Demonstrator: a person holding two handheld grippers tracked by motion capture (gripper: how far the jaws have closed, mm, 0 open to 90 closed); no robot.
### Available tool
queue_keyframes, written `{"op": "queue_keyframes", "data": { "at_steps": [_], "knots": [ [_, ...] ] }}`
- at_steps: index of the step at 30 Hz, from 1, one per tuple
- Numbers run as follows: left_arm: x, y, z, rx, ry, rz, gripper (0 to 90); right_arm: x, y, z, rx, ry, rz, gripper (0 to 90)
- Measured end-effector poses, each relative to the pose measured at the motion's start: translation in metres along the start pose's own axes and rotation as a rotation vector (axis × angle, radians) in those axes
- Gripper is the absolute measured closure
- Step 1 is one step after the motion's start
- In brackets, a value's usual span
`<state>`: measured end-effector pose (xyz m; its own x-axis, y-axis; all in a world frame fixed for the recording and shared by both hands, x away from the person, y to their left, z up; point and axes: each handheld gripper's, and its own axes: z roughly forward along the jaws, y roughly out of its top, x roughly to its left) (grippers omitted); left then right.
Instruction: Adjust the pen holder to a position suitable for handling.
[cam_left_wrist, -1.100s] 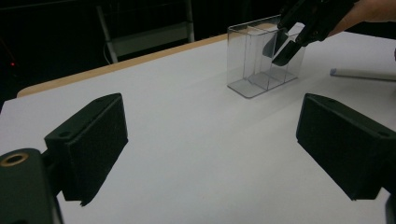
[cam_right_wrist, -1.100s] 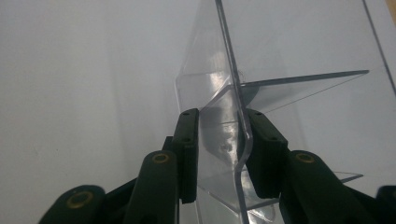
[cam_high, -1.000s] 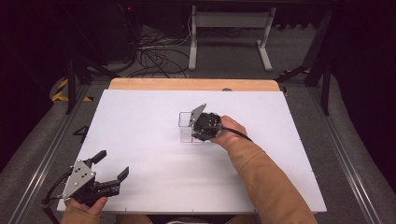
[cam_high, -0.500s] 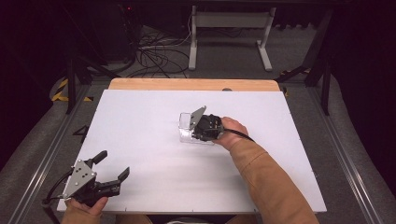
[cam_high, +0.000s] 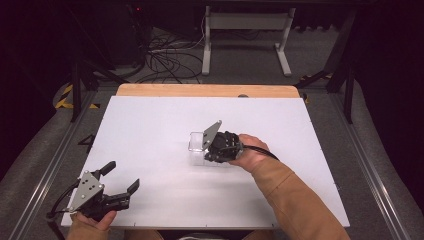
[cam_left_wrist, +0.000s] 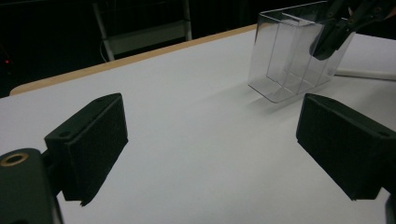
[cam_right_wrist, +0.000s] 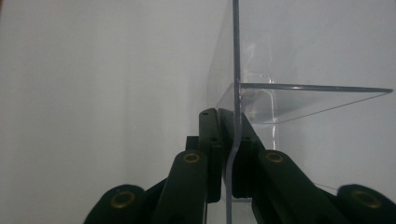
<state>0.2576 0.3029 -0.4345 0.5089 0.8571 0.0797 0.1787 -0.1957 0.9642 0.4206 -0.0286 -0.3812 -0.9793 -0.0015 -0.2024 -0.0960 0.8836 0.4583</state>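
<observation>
Near the middle of the worktop (cam_high: 150, 125), the right tongs (cam_high: 216, 148) are clamped on one wall of the clear plastic organizer (cam_high: 199, 145), now tipped off its base and nudged slightly rightward compared with a second ago. Left tongs (cam_high: 121, 182) wait apart, unmoved.
</observation>
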Motion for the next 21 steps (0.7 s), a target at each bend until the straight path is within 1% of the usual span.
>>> {"op": "queue_keyframes", "data": {
  "at_steps": [3,6,10,12,14,16,17,18,21],
  "knots": [
    [0.000,0.000,0.000,0.001,0.001,0.001,9.6,0.008,0.001,0.003,-0.003,0.035,0.002,87.0],
    [0.000,0.000,0.000,0.002,0.000,0.001,9.6,0.012,0.001,0.005,0.001,0.043,0.005,87.3],
    [0.000,0.000,0.000,0.000,0.000,0.000,9.5,0.019,0.002,0.007,0.030,0.060,0.014,87.2],
    [0.000,0.000,0.000,0.000,0.000,0.000,9.5,0.022,0.002,0.008,0.030,0.074,0.009,87.2],
    [0.000,0.000,0.000,-0.001,0.001,0.001,9.5,0.023,0.001,0.009,0.026,0.084,0.017,87.3],
    [-0.001,0.000,0.000,0.002,0.001,0.002,9.5,0.024,0.000,0.011,0.026,0.081,0.024,87.3],
    [0.000,0.000,0.000,0.004,0.001,0.013,9.6,0.025,0.000,0.011,0.029,0.083,0.032,87.3],
    [0.000,0.000,0.000,0.004,0.001,0.017,9.5,0.024,0.000,0.013,0.018,0.084,0.028,87.2],
    [0.000,0.000,0.000,0.002,0.003,0.018,9.6,0.025,-0.001,0.014,0.018,0.082,0.026,87.3]
  ]
}}
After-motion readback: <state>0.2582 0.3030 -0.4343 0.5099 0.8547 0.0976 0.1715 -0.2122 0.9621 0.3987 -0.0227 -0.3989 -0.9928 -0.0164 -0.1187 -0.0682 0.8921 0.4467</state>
